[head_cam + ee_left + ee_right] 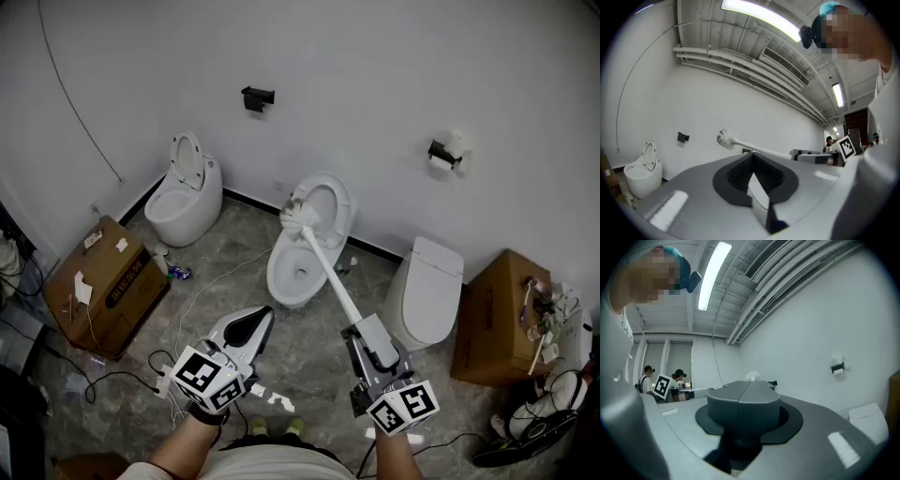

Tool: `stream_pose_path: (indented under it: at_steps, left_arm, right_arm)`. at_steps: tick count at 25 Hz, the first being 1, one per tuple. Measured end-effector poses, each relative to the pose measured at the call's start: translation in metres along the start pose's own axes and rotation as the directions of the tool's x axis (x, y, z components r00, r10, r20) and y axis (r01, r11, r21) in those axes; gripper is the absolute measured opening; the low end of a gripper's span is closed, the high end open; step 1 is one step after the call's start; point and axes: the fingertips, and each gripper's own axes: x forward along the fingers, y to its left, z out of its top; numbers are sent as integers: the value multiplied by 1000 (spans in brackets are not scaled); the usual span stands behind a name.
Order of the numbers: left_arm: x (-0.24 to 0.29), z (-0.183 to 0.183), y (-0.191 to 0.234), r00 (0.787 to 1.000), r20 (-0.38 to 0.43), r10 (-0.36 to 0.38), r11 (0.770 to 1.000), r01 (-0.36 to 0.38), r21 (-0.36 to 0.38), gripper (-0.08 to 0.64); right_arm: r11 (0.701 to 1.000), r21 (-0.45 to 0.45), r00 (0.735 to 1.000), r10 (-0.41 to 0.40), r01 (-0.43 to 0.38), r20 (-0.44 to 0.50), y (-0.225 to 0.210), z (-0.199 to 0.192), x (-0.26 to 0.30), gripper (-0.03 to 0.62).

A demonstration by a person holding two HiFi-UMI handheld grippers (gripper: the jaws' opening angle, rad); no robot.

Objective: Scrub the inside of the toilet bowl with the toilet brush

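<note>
My right gripper (364, 330) is shut on the long white handle of the toilet brush (323, 262). Its bristle head (298, 217) hangs in the air over the back rim of the middle toilet bowl (292, 272), just in front of the raised seat (323, 204). In the right gripper view the bristle head (752, 376) peeks out past my shut right gripper (749, 386). My left gripper (255, 323) is shut with nothing in it, low and left of the bowl. From the left gripper view, the brush (725, 138) shows beyond my left gripper (752, 158).
A second open toilet (183, 192) stands at the left and a closed one (427, 291) at the right. Cardboard boxes (108, 286) (497, 314) flank them. Cables and paper scraps (272, 398) lie on the floor. Two wall holders (257, 97) (442, 155) hang above.
</note>
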Motion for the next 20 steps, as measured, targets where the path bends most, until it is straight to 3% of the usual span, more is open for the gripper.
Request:
stream_pose_path:
  at_steps: [15, 20]
  left_arm:
    - [2, -6, -8, 1000, 0, 12, 1000, -12, -3, 5]
    - [2, -10, -6, 1000, 6, 16, 1000, -16, -20, 6]
  right_arm:
    - [1000, -5, 1000, 10, -10, 6, -3, 1, -5, 165]
    - [999, 41, 1000, 9, -9, 10, -8, 1, -7, 166]
